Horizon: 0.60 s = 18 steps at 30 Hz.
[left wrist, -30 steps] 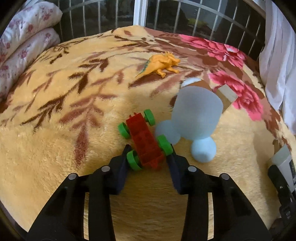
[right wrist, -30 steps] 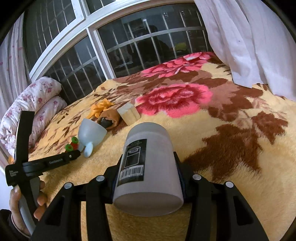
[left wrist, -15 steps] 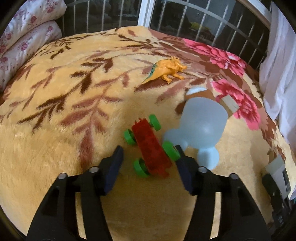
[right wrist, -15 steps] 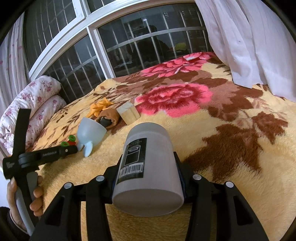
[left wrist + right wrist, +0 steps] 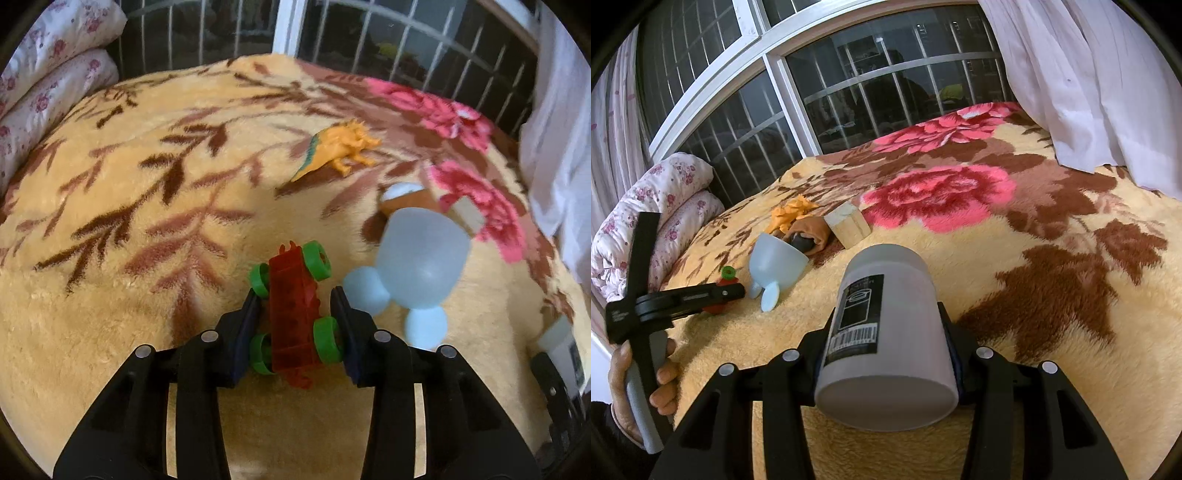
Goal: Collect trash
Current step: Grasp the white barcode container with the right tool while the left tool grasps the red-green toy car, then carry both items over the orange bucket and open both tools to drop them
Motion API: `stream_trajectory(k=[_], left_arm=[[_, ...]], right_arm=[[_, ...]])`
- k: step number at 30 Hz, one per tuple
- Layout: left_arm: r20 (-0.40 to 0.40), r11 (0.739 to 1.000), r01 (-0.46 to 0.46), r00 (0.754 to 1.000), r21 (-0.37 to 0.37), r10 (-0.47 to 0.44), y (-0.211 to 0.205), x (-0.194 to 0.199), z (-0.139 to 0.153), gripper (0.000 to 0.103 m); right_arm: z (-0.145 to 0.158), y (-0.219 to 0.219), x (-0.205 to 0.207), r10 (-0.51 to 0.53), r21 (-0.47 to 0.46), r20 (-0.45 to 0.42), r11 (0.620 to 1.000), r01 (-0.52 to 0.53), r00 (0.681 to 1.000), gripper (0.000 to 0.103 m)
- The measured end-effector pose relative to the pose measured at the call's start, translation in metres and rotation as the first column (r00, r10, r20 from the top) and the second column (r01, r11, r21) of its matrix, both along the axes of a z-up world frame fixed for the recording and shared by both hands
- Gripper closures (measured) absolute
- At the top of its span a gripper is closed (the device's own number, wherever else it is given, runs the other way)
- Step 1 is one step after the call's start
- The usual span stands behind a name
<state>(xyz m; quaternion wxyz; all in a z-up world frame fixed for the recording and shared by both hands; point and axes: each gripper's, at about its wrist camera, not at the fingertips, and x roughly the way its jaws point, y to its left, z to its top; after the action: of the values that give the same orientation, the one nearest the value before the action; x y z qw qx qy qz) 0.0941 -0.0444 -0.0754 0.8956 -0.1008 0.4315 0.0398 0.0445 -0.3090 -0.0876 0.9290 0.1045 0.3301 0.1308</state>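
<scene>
fluffy plush blanket [image 5: 110, 295], glossy translucent plastic toy car [image 5: 293, 306], matt frosted plastic cup [image 5: 886, 332]

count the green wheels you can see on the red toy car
4. On the red toy car: front left, front right, rear left and rear right, the rear pair between the left tongs.

My R gripper [image 5: 886, 354] clamps grey cup [image 5: 886, 347], barcode label up. L gripper [image 5: 713, 295] at red toy car [image 5: 727, 280], beside pale blue cup [image 5: 775, 262], w/ wood block [image 5: 851, 225] behind, all on floral blanket [image 5: 1052, 295].
</scene>
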Motion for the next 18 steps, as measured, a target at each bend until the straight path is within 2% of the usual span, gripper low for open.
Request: stream_trajectory(k=[4, 9, 15, 18], left_arm=[[0.075, 0.998, 0.048, 0.996, 0.028, -0.05, -0.001, -0.028, 0.014, 0.064], [0.121, 0.993, 0.116, 0.986, 0.025, -0.118, 0.001, -0.074, 0.028, 0.064], [0.174, 0.973, 0.219, 0.958, 0.078, -0.23, 0.001, -0.146, 0.041, 0.064], [0.174, 0.957, 0.27, 0.943, 0.105, -0.285, -0.002, -0.177, 0.037, 0.064]], right_arm=[[0.001, -0.001, -0.001, -0.004, 0.003, 0.016, 1.0, 0.004, 1.0, 0.055], [0.012, 0.002, -0.016, -0.008, 0.009, 0.073, 1.0, 0.007, 0.997, 0.055], [0.04, 0.019, -0.066, 0.035, 0.027, 0.124, 0.999, -0.039, 0.992, 0.056], [0.05, 0.033, -0.097, 0.069, -0.018, 0.139, 0.998, -0.067, 0.988, 0.056]])
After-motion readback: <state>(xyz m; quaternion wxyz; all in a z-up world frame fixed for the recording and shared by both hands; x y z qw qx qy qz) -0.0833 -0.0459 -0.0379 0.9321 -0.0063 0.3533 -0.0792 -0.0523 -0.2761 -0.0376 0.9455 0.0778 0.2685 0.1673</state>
